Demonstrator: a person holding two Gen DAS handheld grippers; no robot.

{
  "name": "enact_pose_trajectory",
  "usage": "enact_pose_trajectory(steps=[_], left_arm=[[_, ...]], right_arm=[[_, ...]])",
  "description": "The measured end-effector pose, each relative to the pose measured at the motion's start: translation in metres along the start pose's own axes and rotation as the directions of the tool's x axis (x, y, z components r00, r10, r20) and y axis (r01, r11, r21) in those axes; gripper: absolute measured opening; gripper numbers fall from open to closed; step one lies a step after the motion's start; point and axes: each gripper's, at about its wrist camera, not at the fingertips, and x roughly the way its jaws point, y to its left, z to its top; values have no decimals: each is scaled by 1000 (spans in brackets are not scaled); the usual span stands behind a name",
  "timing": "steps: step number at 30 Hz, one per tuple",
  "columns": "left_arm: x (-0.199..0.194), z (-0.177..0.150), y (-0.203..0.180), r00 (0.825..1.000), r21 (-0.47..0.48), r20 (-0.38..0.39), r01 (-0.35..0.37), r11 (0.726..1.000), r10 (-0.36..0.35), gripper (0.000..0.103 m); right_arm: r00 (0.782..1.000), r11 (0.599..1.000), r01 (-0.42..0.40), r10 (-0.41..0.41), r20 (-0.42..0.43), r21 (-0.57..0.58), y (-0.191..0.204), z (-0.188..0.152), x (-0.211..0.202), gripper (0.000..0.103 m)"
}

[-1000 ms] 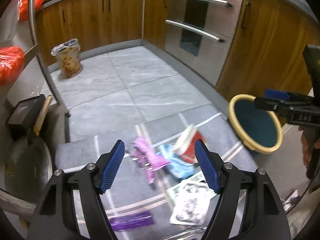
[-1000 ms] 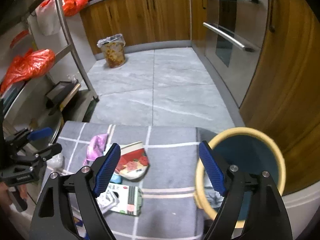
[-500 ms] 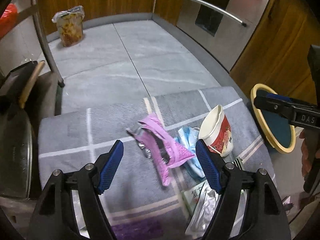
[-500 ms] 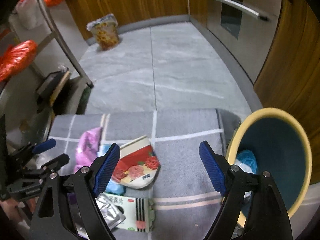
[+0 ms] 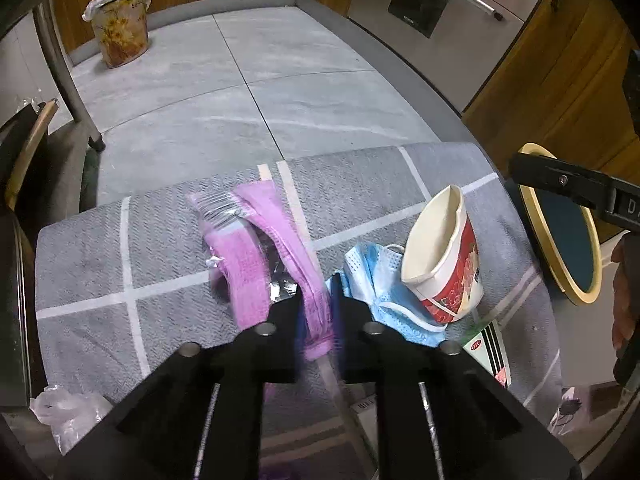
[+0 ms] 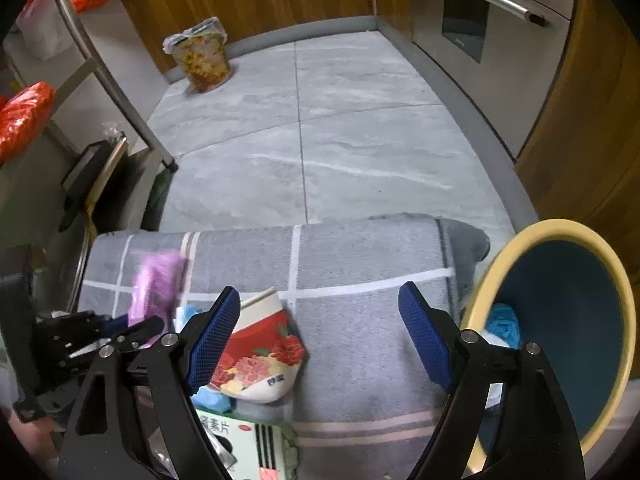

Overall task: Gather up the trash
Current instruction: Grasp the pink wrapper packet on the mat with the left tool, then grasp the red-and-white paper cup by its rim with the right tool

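Trash: 1 cup (image 5: 444,256) | L gripper (image 5: 316,316) closing on pink wrapper (image 5: 280,240) | R gripper (image 6: 320,336) wide, empty

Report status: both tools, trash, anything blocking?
Left tool closing on the pink wrapper. Right tool open, empty, above the paper cup. Bin at right, unobstructed; blue mask lies against the wrapper.

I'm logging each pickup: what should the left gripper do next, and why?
Probably finish the squeeze, then lift. The left gripper is closing with the pink wrapper between its jaws, and the wrapper lies on the grey mat. The yellow-rimmed bin waits to the right.
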Motion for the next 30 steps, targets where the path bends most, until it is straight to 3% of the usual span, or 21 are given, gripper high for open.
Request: enact_pose_trajectory(steps=[9,19,24,26,29,30], left_arm=[[-21,0,5,998,-10,54,18,1000,-18,8],[-31,-1,1,997,31,66,28,999,-30,8],[-34,0,-3,996,45,77,35,998,-39,8],[-36,0,-2,996,41,80,39,998,-42,8],[-39,-1,-1,995,39,84,42,998,-45,8],[-39,-1,-1,995,40,85,43,998,-46,8]], right_arm=[[998,999,-28,29,-62,22,25,1,17,82],[987,998,5,6,-158,67,51,-3,41,80],[980,999,2,7,-199,46,54,-11,45,46],[981,999,8,0,-195,36,52,-12,43,23],[981,1000,-2,6,-194,23,49,-13,36,7],[981,1000,-7,11,-196,21,48,-14,34,6]])
